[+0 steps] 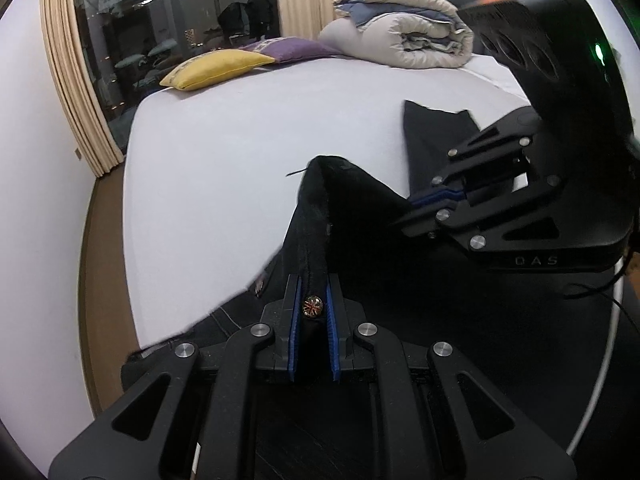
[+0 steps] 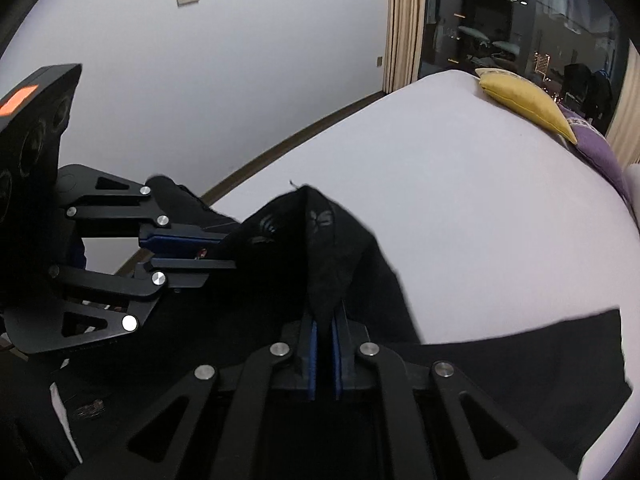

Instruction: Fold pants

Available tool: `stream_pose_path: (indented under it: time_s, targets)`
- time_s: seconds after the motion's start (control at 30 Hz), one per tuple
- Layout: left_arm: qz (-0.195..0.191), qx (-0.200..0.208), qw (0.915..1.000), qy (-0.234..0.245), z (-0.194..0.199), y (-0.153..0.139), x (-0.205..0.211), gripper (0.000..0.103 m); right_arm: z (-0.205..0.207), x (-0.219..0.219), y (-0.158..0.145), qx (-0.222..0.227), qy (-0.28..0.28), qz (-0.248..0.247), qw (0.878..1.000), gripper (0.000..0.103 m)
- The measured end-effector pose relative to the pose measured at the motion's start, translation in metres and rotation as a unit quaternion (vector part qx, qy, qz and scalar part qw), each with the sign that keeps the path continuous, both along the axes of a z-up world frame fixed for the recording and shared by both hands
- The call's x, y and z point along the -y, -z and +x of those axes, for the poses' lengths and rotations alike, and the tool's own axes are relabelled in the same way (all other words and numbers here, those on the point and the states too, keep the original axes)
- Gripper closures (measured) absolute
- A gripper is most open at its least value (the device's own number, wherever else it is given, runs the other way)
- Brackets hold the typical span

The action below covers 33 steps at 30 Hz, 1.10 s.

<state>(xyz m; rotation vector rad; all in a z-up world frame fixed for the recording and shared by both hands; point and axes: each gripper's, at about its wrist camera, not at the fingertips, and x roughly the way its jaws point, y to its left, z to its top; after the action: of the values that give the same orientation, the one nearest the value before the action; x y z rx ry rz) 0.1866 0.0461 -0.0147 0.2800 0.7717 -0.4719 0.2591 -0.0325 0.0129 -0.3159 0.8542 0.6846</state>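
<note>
Nearest, the left claw (image 1: 313, 312) is clamped on the black pants (image 1: 344, 200) at the waistband (a metal button (image 1: 312, 305) sits between its blue pads), and the right claw (image 2: 324, 344) pinches a raised fold of the same cloth. The pants lie on the white bed (image 1: 224, 152), one leg stretched flat. Beyond sit a yellow cushion (image 1: 212, 68), a purple cushion (image 1: 296, 49) and a rolled duvet (image 1: 404, 32).

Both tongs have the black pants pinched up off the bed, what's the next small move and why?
Probably carry both tongs forward together, toward the pant leg end lying flat on the bed. The left tongs and right tongs each clamp the black pants, raised in a peak, so the fold isn't laid down yet.
</note>
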Motion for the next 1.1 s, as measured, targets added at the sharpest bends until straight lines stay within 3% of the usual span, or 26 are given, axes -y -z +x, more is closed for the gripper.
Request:
stream_pose_path:
  time_s: [0.1,0.2,0.3,0.4,0.47,0.63,0.73,0.77,0.93,1.1]
  targets:
    - [-0.006,-0.002,0.9997,0.023,-0.031,0.002,-0.003,0.093,-0.033,0.006,0.001,0.026,-0.016,-0.023,0.999,0.096]
    - [0.007,-0.009,0.9980,0.063,-0.068,0.010,-0.005,0.093,-0.083,0.013,0.008,0.067,-0.048,-0.091,0.992,0.096]
    - [0.009,-0.033,0.9937,0.106,-0.099,0.022,-0.006,0.093,-0.132,0.020,0.026,0.104,-0.068,-0.169,0.978,0.096]
    - [0.057,-0.036,0.9866,0.149,-0.133,0.039,0.005,0.093,-0.169,0.024,0.037,0.117,-0.072,-0.188,0.973,0.097]
    - [0.089,-0.033,0.9812,0.168,-0.151,0.049,0.011,0.093,-0.191,0.017,0.045,0.141,-0.080,-0.217,0.963,0.097]
    - [0.106,-0.036,0.9753,0.190,-0.179,0.051,0.011,0.093,-0.239,0.005,0.077,0.202,-0.113,-0.298,0.926,0.097]
    - [0.123,-0.036,0.9702,0.205,-0.189,0.052,0.014,0.093,-0.248,0.001,0.082,0.212,-0.115,-0.305,0.921,0.097]
    - [0.126,-0.037,0.9691,0.209,-0.197,0.054,0.013,0.093,-0.230,-0.001,0.081,0.214,-0.117,-0.307,0.920,0.097]
    - [0.121,-0.042,0.9674,0.218,-0.208,0.052,0.010,0.093,-0.247,0.002,0.093,0.229,-0.130,-0.334,0.905,0.097]
    - [0.132,-0.040,0.9635,0.230,-0.226,0.047,0.010,0.093,-0.243,0.002,0.088,0.233,-0.129,-0.336,0.904,0.097]
